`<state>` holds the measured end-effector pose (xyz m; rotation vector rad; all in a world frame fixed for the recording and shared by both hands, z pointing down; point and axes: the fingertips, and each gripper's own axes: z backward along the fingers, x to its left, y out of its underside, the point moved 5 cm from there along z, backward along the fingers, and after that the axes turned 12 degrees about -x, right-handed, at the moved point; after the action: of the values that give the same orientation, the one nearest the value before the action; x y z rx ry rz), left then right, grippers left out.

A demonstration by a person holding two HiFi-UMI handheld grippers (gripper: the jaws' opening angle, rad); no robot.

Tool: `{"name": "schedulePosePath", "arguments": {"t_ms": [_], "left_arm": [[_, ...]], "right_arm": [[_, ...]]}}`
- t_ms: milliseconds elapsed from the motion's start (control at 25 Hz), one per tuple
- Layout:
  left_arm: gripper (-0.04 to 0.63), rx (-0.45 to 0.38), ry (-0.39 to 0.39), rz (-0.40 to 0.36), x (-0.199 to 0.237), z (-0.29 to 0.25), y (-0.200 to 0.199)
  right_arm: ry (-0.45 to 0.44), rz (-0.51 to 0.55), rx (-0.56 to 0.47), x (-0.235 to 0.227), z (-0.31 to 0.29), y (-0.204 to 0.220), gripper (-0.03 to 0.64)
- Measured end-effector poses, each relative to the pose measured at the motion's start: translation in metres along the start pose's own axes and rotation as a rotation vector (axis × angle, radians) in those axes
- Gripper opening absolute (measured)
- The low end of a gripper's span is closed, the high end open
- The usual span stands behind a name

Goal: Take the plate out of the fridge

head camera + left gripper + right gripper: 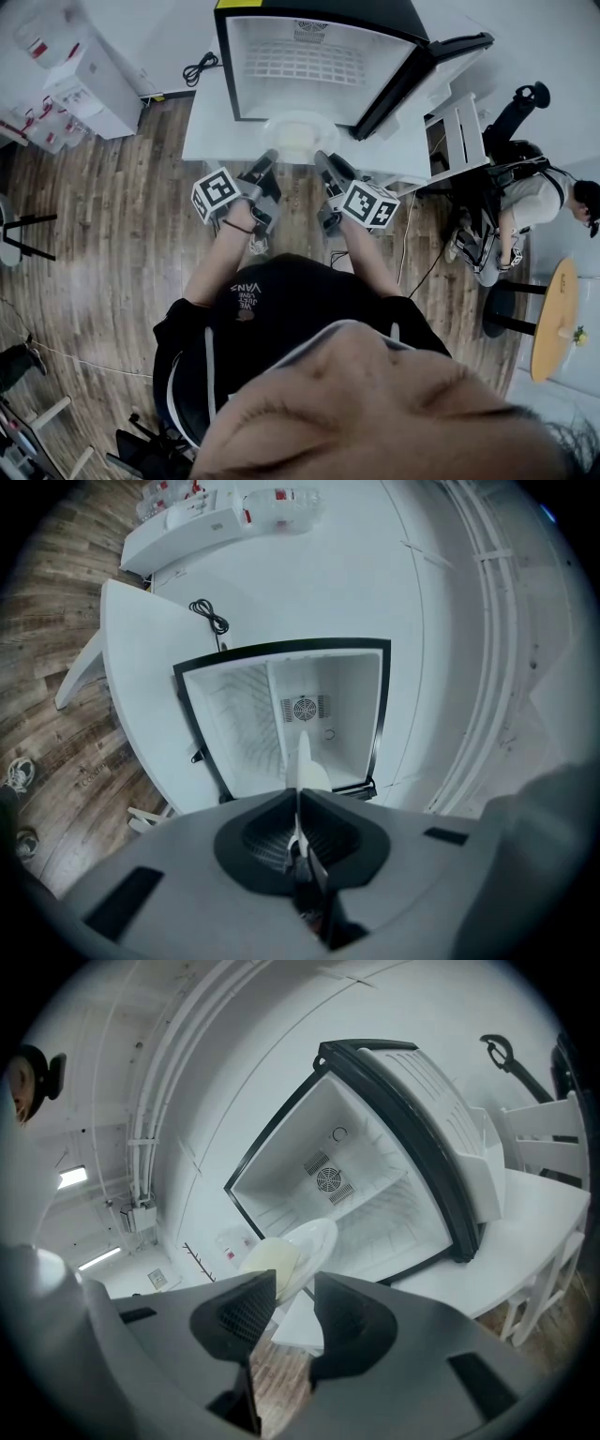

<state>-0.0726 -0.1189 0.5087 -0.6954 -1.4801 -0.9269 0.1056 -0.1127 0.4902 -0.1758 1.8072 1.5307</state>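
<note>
The left gripper (271,154) is clamped on the plate (298,134). The rim sits pinched between its closed jaws and shows edge-on in that gripper's view. The right gripper (322,156) is at the plate's other side with its jaws apart — the rim lies near the mouth of the gap, and neither pad presses on it. The plate hangs over the near part of the tabletop (211,127), just in front of the fridge (309,75), whose door (427,70) stands wide open to the right.

The lifting-out step seems nearly done: the plate looks clear of the fridge mouth, or very close to it, and only one gripper carries it. The next move, I judge, calls for keeping the plate level on that single rim grip while drawing it back — or first closing the right gripper on the rim to steady it.
</note>
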Motion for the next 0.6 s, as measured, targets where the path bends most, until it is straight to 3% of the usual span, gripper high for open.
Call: {"name": "schedulePosePath", "arguments": {"t_ms": [600], "left_arm": [[0.029, -0.03, -0.013, -0.01, 0.003, 0.03, 0.015]], "right_arm": [[-0.02, -0.009, 0.024, 0.008, 0.024, 0.015, 0.133]]}}
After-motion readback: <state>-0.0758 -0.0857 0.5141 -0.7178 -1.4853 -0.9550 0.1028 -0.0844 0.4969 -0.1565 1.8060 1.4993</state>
